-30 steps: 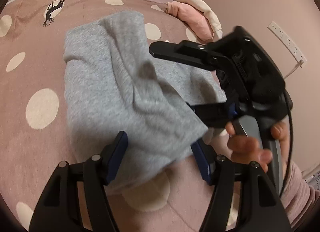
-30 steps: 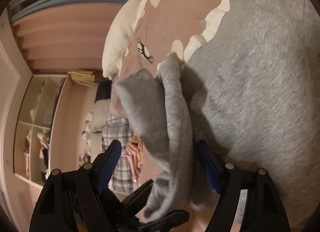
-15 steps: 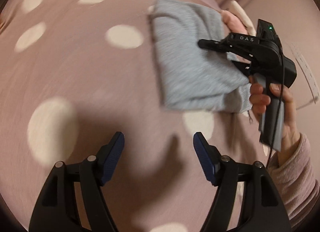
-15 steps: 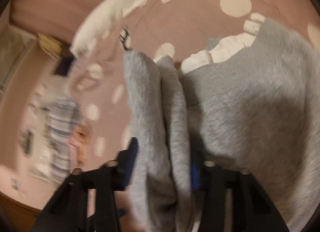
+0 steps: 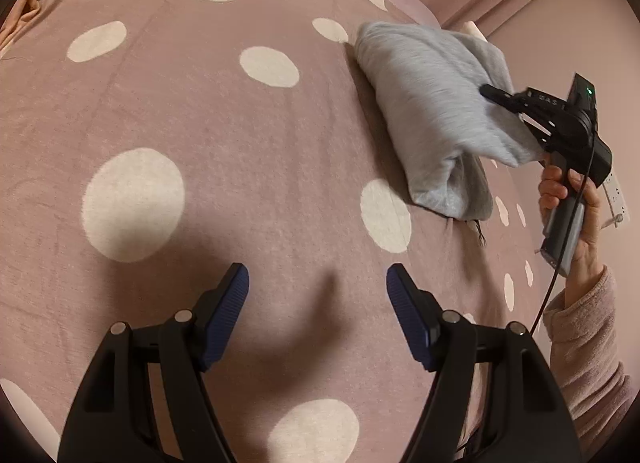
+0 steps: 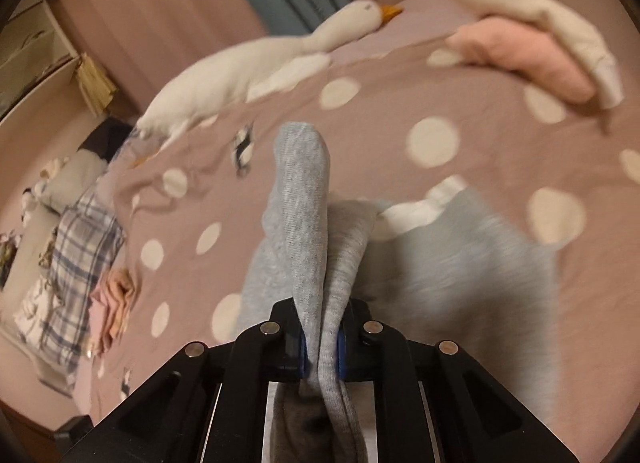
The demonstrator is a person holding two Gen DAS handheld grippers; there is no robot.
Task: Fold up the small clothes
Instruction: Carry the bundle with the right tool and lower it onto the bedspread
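A folded grey garment (image 5: 432, 111) lies on the pink dotted bedspread (image 5: 200, 143), its right side raised off the bed. My right gripper (image 6: 321, 351) is shut on a bunched fold of that grey garment (image 6: 304, 223), which stands up between the blue pads; the rest of the cloth hangs to the right. In the left wrist view the right gripper (image 5: 516, 103) is at the garment's right edge, held by a hand (image 5: 568, 199). My left gripper (image 5: 318, 299) hovers open over bare bedspread, well left of the garment, with nothing between its fingers.
A white plush goose (image 6: 248, 67) lies along the far side of the bed. Folded pink and cream clothes (image 6: 532, 43) sit at the far right. A heap of plaid and peach clothes (image 6: 80, 263) lies at the left. A power strip (image 5: 616, 199) hangs on the wall.
My left gripper let go of the garment and moved away left over the bedspread. My right gripper closed on a fold of the garment and rose with it.
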